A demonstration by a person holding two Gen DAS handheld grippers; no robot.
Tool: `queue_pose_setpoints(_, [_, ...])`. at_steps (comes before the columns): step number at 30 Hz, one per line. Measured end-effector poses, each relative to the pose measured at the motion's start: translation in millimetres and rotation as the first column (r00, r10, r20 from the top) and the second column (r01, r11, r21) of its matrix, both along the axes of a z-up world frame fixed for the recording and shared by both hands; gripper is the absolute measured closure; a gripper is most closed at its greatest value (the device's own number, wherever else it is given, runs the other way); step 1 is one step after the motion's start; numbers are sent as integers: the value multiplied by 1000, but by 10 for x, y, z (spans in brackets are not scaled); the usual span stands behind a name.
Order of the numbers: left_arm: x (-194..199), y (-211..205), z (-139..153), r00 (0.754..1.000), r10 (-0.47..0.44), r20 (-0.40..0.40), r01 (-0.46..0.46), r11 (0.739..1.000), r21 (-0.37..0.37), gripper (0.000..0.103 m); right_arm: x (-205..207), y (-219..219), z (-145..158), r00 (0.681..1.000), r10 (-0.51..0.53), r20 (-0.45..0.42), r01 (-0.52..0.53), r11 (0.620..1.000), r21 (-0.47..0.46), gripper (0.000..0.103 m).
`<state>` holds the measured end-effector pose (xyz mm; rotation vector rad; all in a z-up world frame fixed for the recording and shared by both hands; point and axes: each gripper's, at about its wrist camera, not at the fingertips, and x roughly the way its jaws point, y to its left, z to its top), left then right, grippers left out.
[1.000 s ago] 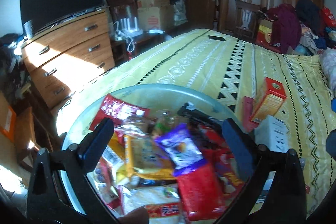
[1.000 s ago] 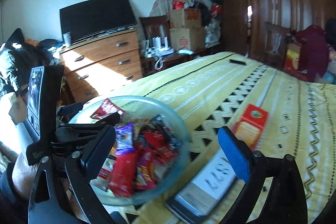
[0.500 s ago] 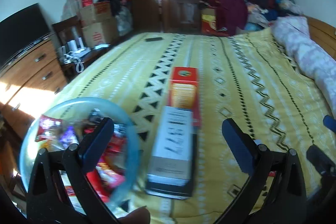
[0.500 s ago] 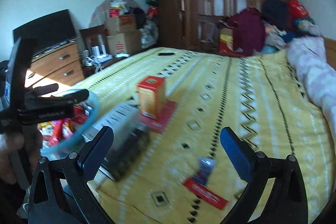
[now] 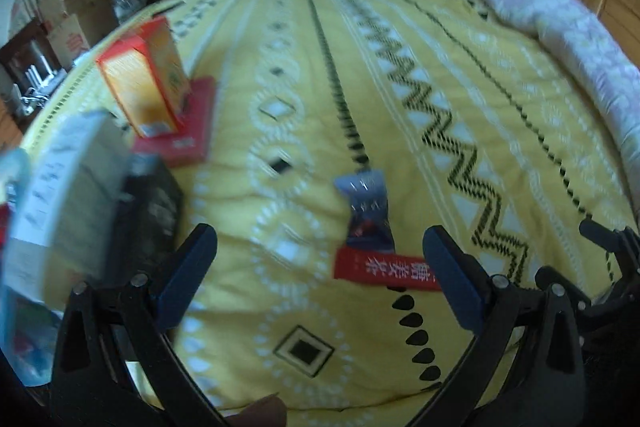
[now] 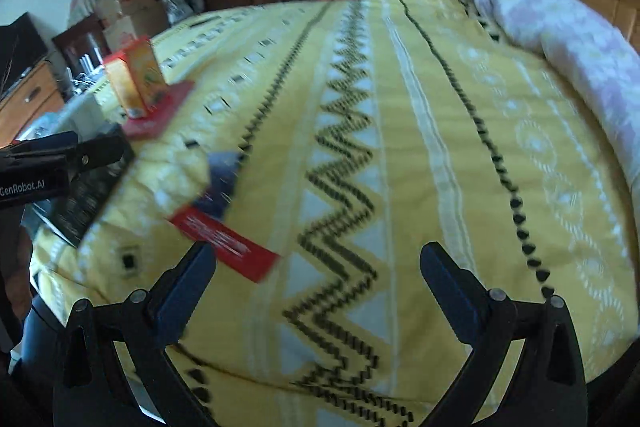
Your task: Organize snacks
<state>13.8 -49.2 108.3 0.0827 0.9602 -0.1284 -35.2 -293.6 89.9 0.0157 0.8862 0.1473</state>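
The left hand-held gripper (image 5: 320, 275) hangs low over the bed (image 5: 400, 107) with its fingers spread wide and nothing between them. Just ahead of it, nearly centred in the gap, lie two loose snacks: a red flat packet (image 5: 384, 269) with white lettering and, touching its far edge, a blue twist-end wrapper (image 5: 366, 215). Both lie flat on the yellow patterned cover, so the wide spread looks meant for coming down around one of them.

The right hand-held gripper (image 6: 316, 283) is likewise wide and empty, over bare cover to the right; the red flat packet (image 6: 224, 241) lies just off its left finger.

To the far left an orange carton (image 5: 140, 87) stands upright on a red flat box (image 5: 188, 131); nearer, a long white-and-black box (image 5: 76, 195) lies beside them. At the left edge a pale blue rim shows, too blurred to name. A pink quilt (image 5: 560, 27) runs along the far right. Nothing stands between the left fingers and the two snacks, though they touch, so one may drag the other.
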Motion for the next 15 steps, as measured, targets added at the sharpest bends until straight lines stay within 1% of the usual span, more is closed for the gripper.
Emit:
queue_pose_setpoints(3, [61,-110,-329,999,-15,-47,16,1000,8,0,93,-179,-345,998,-25,-51,26,1000,8,0])
queue_pose_setpoints(7, [119,-94,-606,997,1,-71,0,1000,8,0,268,-239,-609,996,-42,-84,43,999,10,0])
queue_pose_setpoints(9, [145,-74,-738,997,10,-80,-9,1000,15,0,349,-232,-682,996,-44,-79,44,999,2,0])
queue_pose_setpoints(10, [154,-59,-805,996,12,-87,-12,1000,5,0,374,-204,-690,996,-43,-77,43,999,-1,0])
queue_pose_setpoints(13, [154,-12,-877,997,29,-67,-32,998,-47,0,513,-130,-750,998,-22,-61,20,999,-30,0])
queue_pose_setpoints(15, [169,-13,-897,997,39,-63,-42,997,-58,0,596,-106,-819,998,-9,-67,6,999,-47,0])
